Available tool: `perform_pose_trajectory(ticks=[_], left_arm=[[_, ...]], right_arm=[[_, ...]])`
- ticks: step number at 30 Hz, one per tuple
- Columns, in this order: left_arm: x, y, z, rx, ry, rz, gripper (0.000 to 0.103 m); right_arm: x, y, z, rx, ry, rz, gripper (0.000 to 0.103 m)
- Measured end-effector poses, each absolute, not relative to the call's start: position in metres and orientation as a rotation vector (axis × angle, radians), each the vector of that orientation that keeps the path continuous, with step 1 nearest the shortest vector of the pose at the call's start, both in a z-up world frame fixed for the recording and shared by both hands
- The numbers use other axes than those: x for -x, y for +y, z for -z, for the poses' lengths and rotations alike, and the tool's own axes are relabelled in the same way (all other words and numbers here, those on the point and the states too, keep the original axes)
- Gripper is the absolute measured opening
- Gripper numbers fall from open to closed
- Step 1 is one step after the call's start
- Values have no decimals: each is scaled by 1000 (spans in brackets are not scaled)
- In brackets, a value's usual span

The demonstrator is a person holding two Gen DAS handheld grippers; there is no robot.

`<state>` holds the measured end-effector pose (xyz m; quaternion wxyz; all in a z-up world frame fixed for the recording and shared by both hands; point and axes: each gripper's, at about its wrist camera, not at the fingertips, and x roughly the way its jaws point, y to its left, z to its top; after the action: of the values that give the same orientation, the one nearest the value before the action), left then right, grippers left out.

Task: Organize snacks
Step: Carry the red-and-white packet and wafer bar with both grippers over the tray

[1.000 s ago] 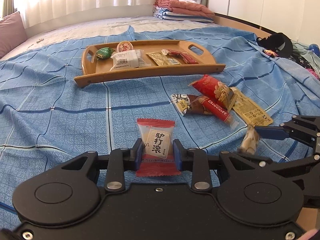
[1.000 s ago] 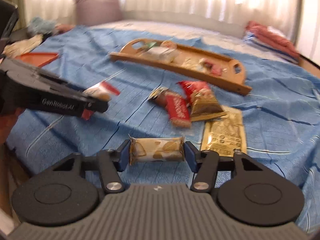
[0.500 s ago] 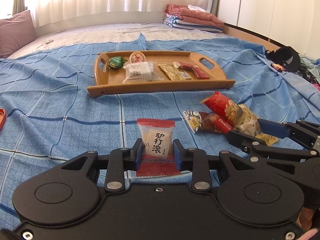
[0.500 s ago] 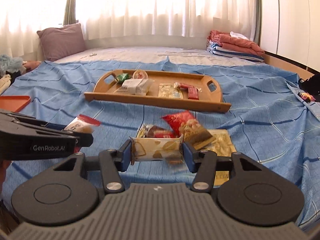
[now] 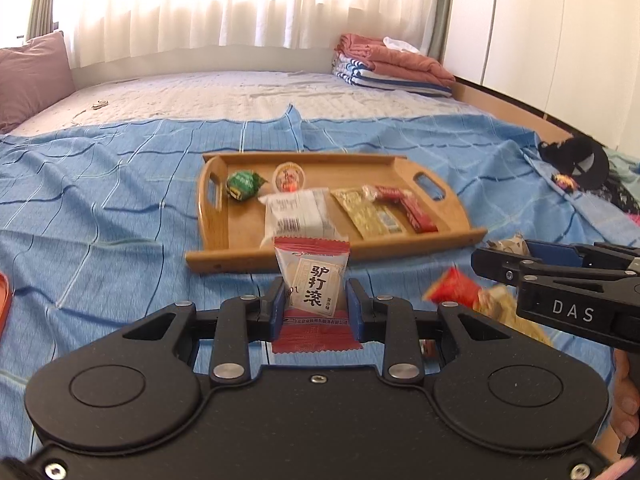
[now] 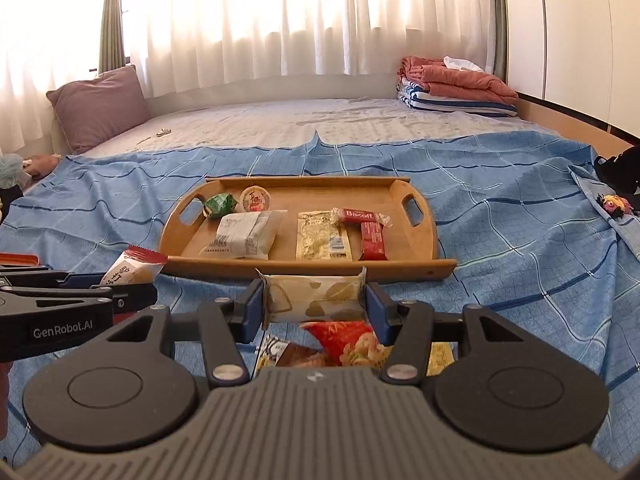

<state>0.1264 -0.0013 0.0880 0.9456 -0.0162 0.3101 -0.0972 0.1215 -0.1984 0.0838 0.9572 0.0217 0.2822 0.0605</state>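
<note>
1. The bed (image 6: 500, 240) under its blue checked sheet carries everything; a wooden tray (image 6: 416, 240) sits mid-bed, long axis running left to right, straight ahead of both tongs and beyond their tips
2. On the tray, from its left end: a green candy (image 6: 218, 205), a round jelly cup (image 6: 256, 199), a white packet (image 6: 244, 234), a yellow sachet (image 6: 322, 236) and a red Biscoff bar (image 6: 370, 232); the near-left corner and the right end look bare, so I'd guess the drops go there
3. Loose snacks (image 6: 344, 346) lie on the sheet below the right gripper, near the bed's front edge
4. The left gripper (image 5: 316, 308) is closed on a red-and-white pack (image 5: 314, 284), held upright, off the sheet, nearer the tray's near-left corner
5. The right gripper (image 6: 314, 310) is clamped on a beige pack (image 6: 314, 296) end to end, its long axis parallel to the tray's near rim, just short of it
</note>
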Motion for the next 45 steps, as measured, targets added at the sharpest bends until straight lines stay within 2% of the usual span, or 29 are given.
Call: perform_pose_trajectory(ticks=[12, 19, 33, 45], left_arm=[[-234, 23, -127, 137, 687, 225, 30], [-305, 36, -132, 181, 723, 174, 30], [-423, 24, -91, 162, 804, 158, 30], [-470, 33, -40, 185, 870, 97, 30]], right_arm=[[-214, -218, -110, -78, 638, -108, 56], [-271, -223, -108, -75, 674, -94, 56], [-371, -223, -62, -122, 802, -110, 57], [-418, -210, -21, -69, 876, -104, 57]])
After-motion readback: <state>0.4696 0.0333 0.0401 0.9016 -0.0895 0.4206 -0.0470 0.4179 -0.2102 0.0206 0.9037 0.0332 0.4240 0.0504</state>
